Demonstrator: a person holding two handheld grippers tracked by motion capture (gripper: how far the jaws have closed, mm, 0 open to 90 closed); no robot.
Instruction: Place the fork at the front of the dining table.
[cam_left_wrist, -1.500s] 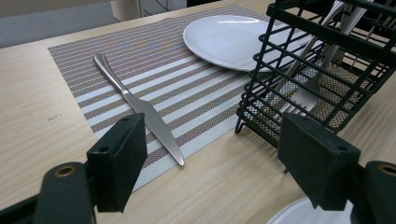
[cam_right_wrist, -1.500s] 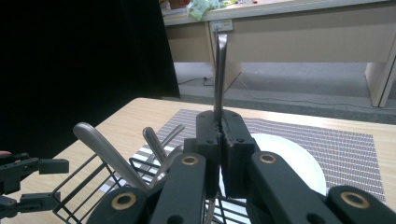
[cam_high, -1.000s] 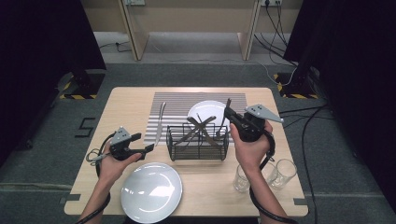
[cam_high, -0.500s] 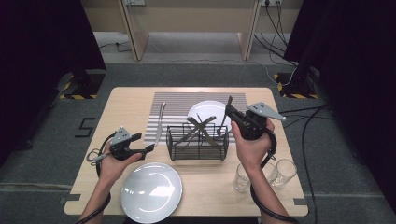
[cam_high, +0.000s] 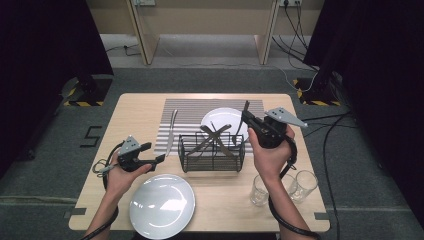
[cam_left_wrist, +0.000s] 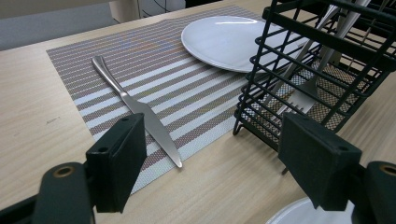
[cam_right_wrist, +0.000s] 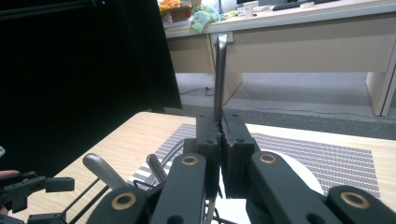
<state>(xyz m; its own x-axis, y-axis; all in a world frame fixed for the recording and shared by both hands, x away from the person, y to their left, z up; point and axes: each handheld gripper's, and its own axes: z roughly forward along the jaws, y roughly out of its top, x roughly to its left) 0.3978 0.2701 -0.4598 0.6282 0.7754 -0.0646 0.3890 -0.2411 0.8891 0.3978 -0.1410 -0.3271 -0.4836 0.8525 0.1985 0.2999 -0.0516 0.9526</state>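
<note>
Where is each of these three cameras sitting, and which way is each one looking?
High view: above the person's side, looking forward and down on the table; both forearms and hands show.
Left gripper view: on the left gripper, low over the table, facing the knife and wire basket; its open jaws show.
Right gripper view: on the right gripper, facing a far desk; jaws shut on an upright utensil.
All three share the striped placemat.

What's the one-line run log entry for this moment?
right gripper: shut on utensil handle, above wire basket | left gripper: open, near knife on placemat | phase: lifting cutlery
</note>
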